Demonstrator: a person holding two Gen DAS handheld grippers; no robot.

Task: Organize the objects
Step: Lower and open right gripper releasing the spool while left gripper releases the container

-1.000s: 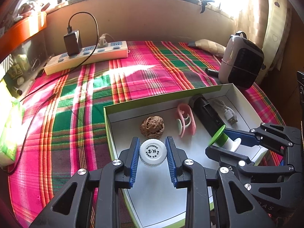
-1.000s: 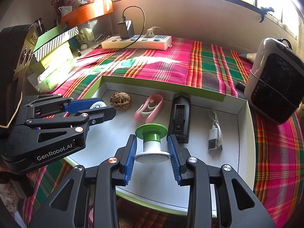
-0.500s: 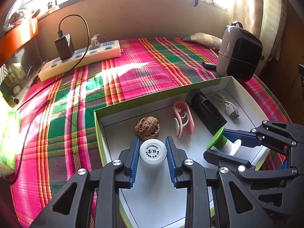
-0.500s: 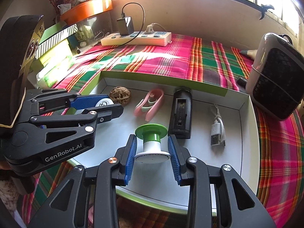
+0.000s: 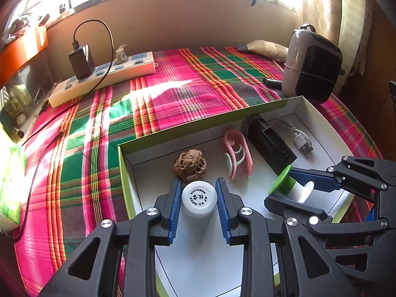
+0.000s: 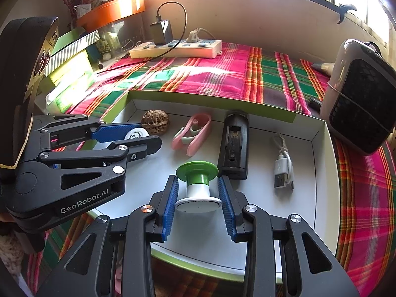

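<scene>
A white tray with a green rim [image 5: 208, 123] [image 6: 212, 101] lies on the plaid cloth. My left gripper [image 5: 199, 198] is shut on a white bottle [image 5: 199, 199], held over the tray's left part just in front of a walnut [image 5: 189, 165]; it also shows in the right wrist view [image 6: 138, 136]. My right gripper [image 6: 198, 193] is shut on a green and white spool [image 6: 198, 188], held over the tray's middle; it shows in the left wrist view too [image 5: 292, 188]. In the tray lie a pink clip [image 6: 193, 135], a black holder [image 6: 234, 146] and a USB cable [image 6: 283, 168].
A power strip [image 5: 104, 79] with a black charger [image 5: 81, 61] lies at the back of the cloth. A small heater [image 5: 311, 73] stands at the tray's far right. Green boxes [image 6: 71, 49] and an orange pot [image 6: 111, 10] sit at the left.
Both grippers, still holding their objects, have shifted a little relative to the tray; the walnut now lies right in front of the white bottle.
</scene>
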